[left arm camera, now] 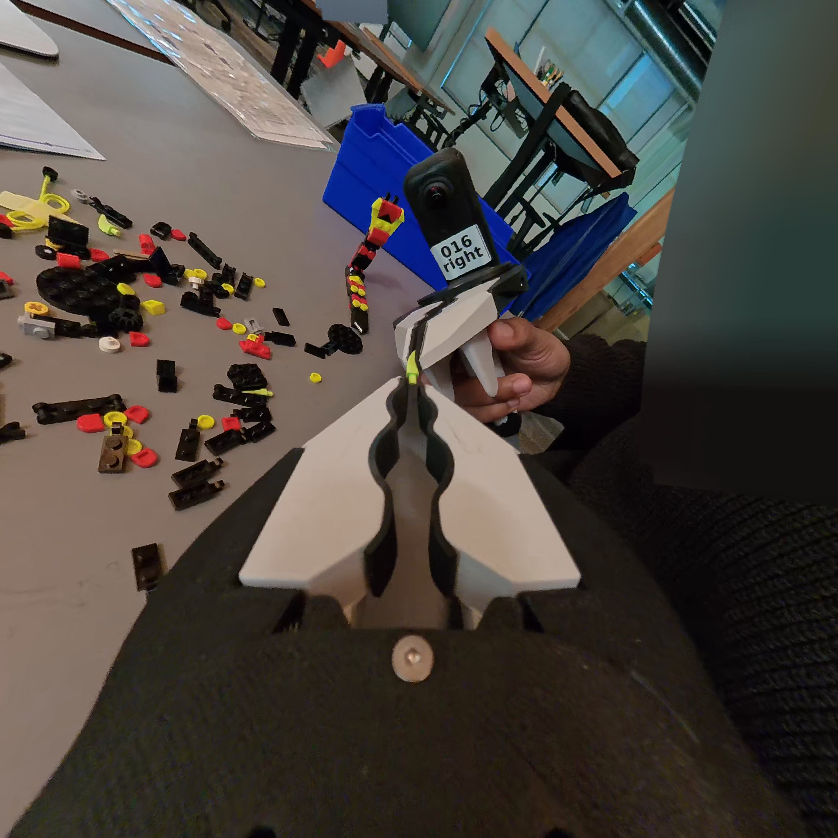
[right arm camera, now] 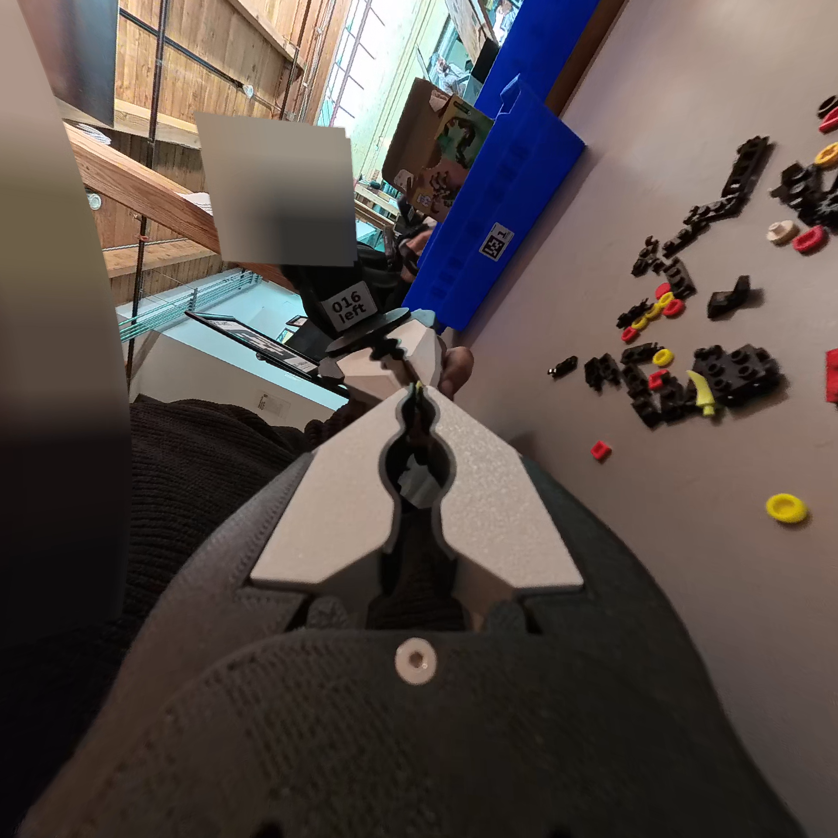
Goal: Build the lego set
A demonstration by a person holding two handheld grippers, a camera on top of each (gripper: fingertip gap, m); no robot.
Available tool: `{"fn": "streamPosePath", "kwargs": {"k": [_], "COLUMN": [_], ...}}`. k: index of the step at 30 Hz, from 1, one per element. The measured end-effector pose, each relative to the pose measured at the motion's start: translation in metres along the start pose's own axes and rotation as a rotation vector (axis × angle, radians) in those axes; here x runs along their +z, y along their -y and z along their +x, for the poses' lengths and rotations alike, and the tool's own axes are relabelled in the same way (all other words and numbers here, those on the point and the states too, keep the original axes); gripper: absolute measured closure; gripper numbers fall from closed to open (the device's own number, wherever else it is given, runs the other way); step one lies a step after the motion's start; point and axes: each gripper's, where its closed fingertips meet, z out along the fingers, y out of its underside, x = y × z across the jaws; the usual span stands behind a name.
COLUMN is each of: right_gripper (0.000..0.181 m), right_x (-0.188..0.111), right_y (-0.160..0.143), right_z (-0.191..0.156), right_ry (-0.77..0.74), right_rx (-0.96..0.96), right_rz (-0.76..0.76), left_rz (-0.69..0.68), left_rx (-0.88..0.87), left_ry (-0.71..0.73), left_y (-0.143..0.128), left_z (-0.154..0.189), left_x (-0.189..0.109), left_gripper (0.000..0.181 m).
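Both grippers meet tip to tip in the air beside the grey table [left arm camera: 226,181]. A small lime-green claw piece [left arm camera: 411,368] spans the two pairs of fingertips. My left gripper [left arm camera: 410,383] is shut, with its pads pinching the claw's peg end. My right gripper [left arm camera: 415,357] faces it from above and is shut on the claw's pointed end. In the right wrist view only a sliver of the lime claw [right arm camera: 418,386] shows at my right gripper's [right arm camera: 417,393] shut tips, with the left gripper [right arm camera: 399,362] just beyond.
Several loose black, red and yellow bricks [left arm camera: 136,317] lie scattered on the table. A red, yellow and black chain-like build [left arm camera: 362,272] lies near a blue bin [left arm camera: 376,172]. A second lime claw [right arm camera: 705,390] rests on black bricks. Paper sheets [left arm camera: 236,77] lie at the back. The grippers are tip to tip, or close to it.
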Motion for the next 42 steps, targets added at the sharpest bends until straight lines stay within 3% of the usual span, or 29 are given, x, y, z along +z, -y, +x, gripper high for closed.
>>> {"fn": "streamPosePath", "kwargs": {"k": [37, 42], "right_gripper": [0.181, 0.181], "right_x": [-0.0003, -0.0020], "right_y": [-0.0062, -0.0038], "right_z": [-0.0019, -0.0018], "right_ry": [-0.026, -0.039], "right_rx": [-0.116, -0.143], "right_rz": [-0.056, -0.052], "left_rz": [-0.020, -0.020], "left_rx": [0.027, 0.018], "left_ry": [-0.008, -0.010], "left_y": [-0.0034, -0.0034], "left_z": [0.0029, 0.0024], "left_x": [0.0016, 0.0016], "left_gripper": [0.181, 0.170]}}
